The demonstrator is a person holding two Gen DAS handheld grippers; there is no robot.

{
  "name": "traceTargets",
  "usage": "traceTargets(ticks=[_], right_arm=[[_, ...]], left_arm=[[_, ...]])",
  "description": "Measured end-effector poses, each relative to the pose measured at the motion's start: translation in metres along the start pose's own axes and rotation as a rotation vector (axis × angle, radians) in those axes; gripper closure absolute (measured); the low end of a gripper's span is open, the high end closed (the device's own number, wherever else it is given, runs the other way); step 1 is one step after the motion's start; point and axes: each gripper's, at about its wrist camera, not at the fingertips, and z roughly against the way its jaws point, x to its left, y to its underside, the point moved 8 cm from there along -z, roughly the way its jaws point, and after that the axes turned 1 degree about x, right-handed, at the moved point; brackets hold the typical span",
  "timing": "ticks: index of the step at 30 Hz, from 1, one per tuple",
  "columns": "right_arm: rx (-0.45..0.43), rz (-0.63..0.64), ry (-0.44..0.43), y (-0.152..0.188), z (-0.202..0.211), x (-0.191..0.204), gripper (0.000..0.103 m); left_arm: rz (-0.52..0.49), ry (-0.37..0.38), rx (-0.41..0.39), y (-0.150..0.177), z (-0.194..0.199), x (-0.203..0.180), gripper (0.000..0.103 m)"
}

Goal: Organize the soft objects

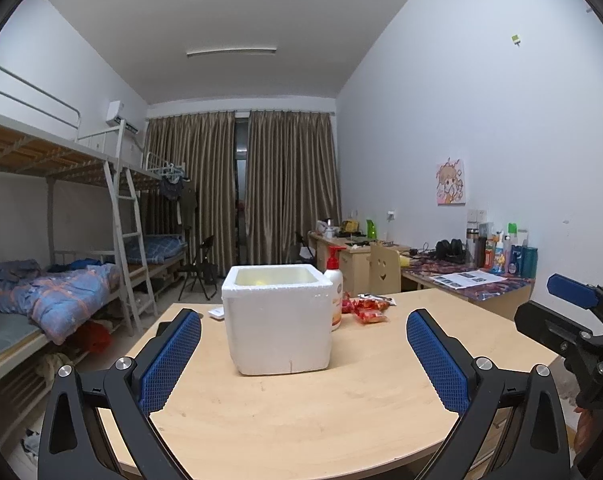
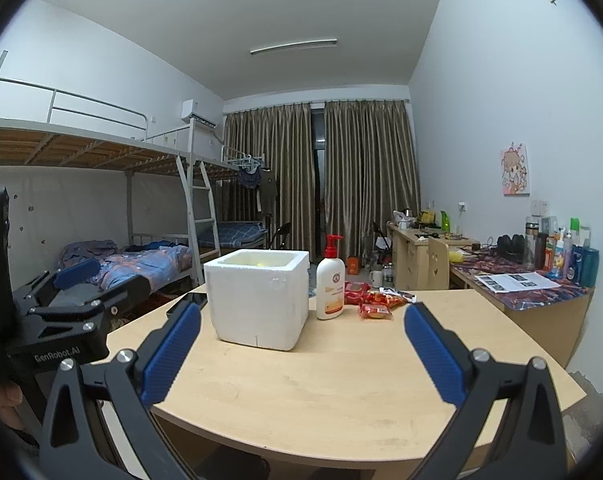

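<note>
A white foam box (image 1: 279,320) (image 2: 259,294) stands in the middle of the light wooden table (image 1: 301,412) (image 2: 341,376); something yellow (image 2: 261,264) shows faintly inside. Red snack packets (image 1: 367,308) (image 2: 375,304) lie behind it to the right, beside a white lotion pump bottle (image 1: 335,292) (image 2: 330,280). My left gripper (image 1: 303,360) hovers open in front of the box, holding nothing. My right gripper (image 2: 301,352) is open too, near the table's front, nothing between its blue pads (image 2: 433,354). Each gripper appears at the edge of the other's view.
A dark phone (image 2: 187,304) and a small white item (image 1: 216,313) lie left of the box. Bunk beds (image 1: 61,280) line the left wall. Desks (image 2: 533,292) with bottles, headphones and papers run along the right wall. Brown curtains (image 1: 241,188) close the far end.
</note>
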Motion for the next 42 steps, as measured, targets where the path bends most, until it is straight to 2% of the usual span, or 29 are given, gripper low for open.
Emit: traceTargets(ticks=[7,17,42], right_arm=[[-0.016,0.011,-0.004,-0.003,0.003,0.004,0.0],[0.014,0.001,0.004,0.006,-0.008,-0.001,0.0],[0.015,0.006,0.001,0.006,-0.002,0.002,0.0]], left_arm=[[-0.007,0.004,-0.001,-0.001,0.005,-0.002,0.0],[0.008,-0.009,0.038,0.007,-0.005,0.003,0.0],[0.001,-0.009,0.033,0.006,-0.003,0.005,0.0]])
